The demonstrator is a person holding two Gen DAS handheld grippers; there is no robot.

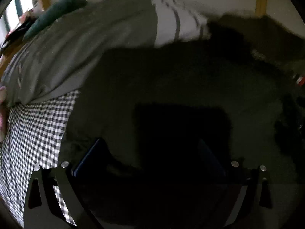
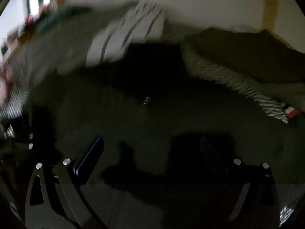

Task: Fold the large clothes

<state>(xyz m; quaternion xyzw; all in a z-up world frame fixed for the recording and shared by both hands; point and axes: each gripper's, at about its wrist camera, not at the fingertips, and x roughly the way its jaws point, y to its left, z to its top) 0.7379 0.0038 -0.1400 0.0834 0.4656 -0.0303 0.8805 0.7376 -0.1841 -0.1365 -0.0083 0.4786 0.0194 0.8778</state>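
While poised over the dark garment (image 2: 171, 114), right hand-held gripper (image 2: 152, 148) spread wide, holding nothing, left hand-held gripper (image 1: 152, 148) likewise wide.

Dark olive-green garment (image 1: 171, 80), large and fleecy-looking, spread across most of a bed and lying mostly flat with soft rumples. Left edge draped over the black-and-white checked sheet (image 1: 34, 133). Far end bunched against a grey pillow (image 1: 85, 38) and a white striped one (image 1: 177, 26). Small metallic fastener or zip pull (image 2: 146, 100) near the middle, seen from the right wrist view. Ribbed grey-and-white knit band (image 2: 228, 78) running diagonally at the upper right, ending by a small red tag (image 2: 291, 112). Exact garment type unclear in the dim, blurred views.
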